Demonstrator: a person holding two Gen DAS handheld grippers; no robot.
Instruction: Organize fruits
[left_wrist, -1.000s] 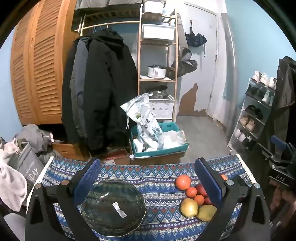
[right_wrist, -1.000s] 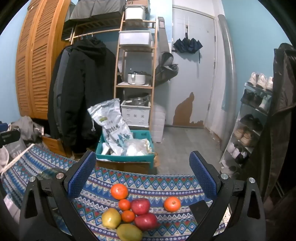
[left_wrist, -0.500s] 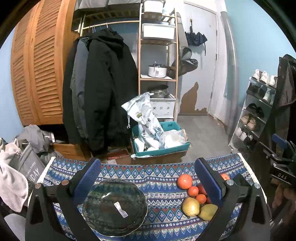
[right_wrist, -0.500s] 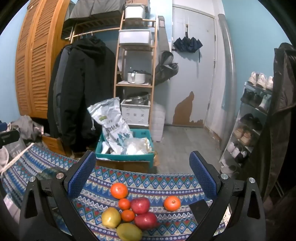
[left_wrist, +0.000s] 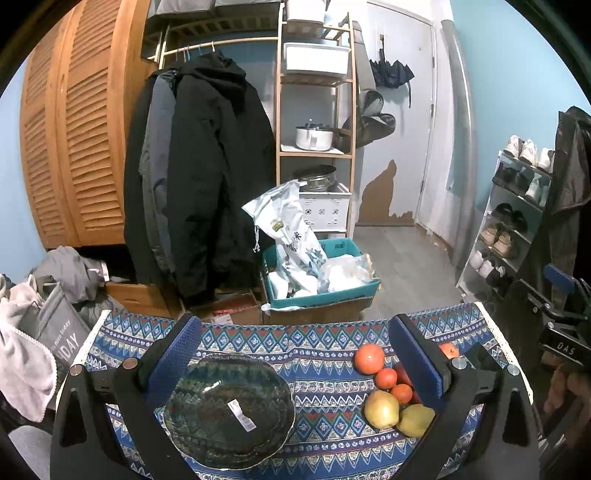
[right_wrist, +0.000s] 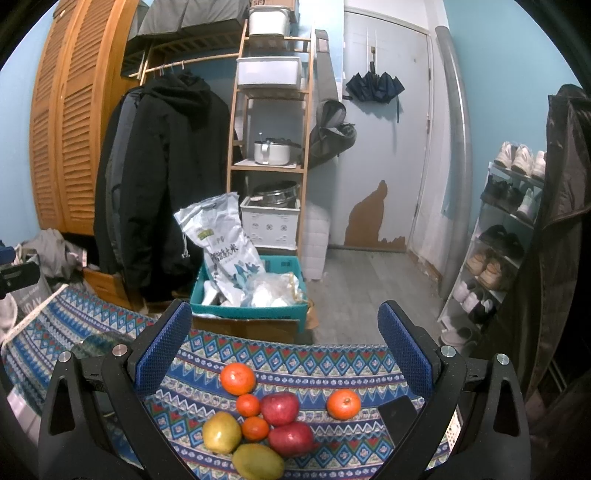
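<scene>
A dark green glass plate (left_wrist: 229, 406) with a white sticker lies on the patterned tablecloth (left_wrist: 314, 339), between the fingers of my open, empty left gripper (left_wrist: 295, 350). A cluster of fruit lies to its right: a large orange (left_wrist: 369, 358), small oranges (left_wrist: 386, 378), a yellow-green apple (left_wrist: 381, 409) and a mango (left_wrist: 415, 425). In the right wrist view my open, empty right gripper (right_wrist: 284, 343) hovers over the same fruit: oranges (right_wrist: 238, 378), red apples (right_wrist: 279, 408), yellow apple (right_wrist: 221, 432), mango (right_wrist: 258, 459) and a lone orange (right_wrist: 343, 404). The plate's edge (right_wrist: 96, 343) shows at left.
A dark phone (right_wrist: 399, 417) lies on the cloth at right. Beyond the table's far edge stand a teal crate with bags (right_wrist: 251, 295), hanging coats (left_wrist: 207, 177), a wooden shelf (left_wrist: 317, 110) and a shoe rack (right_wrist: 498, 240). A grey bag (left_wrist: 55, 332) is at left.
Both grippers have drifted slightly; the views shift a little. Nothing was taken hold of or moved on the table.
</scene>
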